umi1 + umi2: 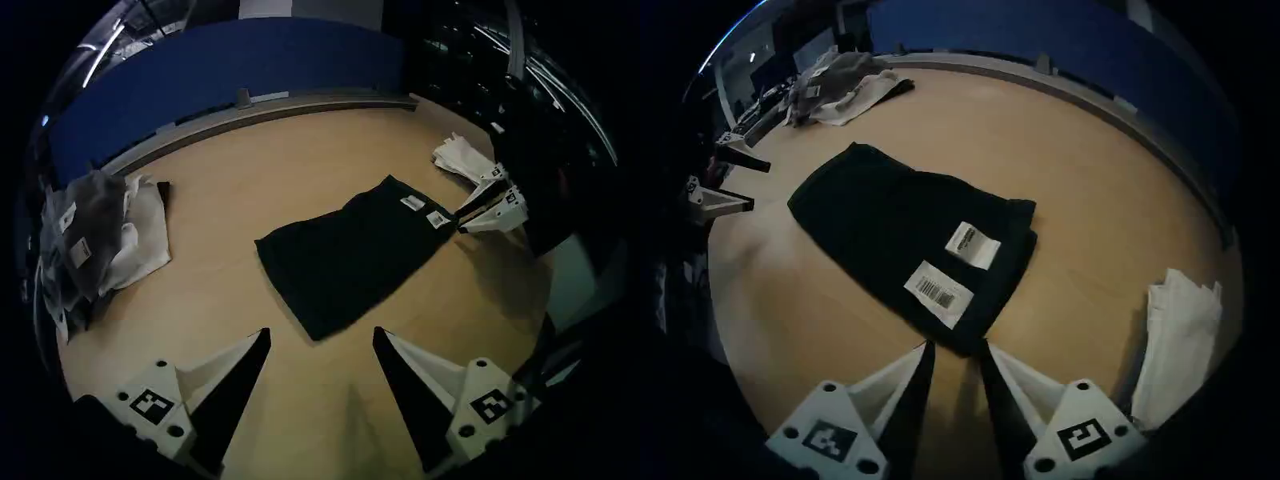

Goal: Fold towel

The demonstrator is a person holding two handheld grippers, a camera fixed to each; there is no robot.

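Note:
A dark towel (352, 256) lies flat, folded, in the middle of the wooden table (320, 144). Two white labels (974, 244) show near its corner. My left gripper (320, 332) is open wide just short of one towel corner, touching nothing. In the right gripper view, my right gripper (957, 346) is partly open at the labelled corner of the towel (880, 216), which lies between its fingertips. The left gripper view shows that right gripper (472, 214) at the towel's far edge. The left gripper (728, 182) appears far off in the right gripper view.
A pile of grey and white cloths (104, 232) (844, 84) sits at one end of the table. Folded white cloths (464, 156) (1180, 336) lie beside the right gripper. A blue partition (240, 64) runs along the table's far edge.

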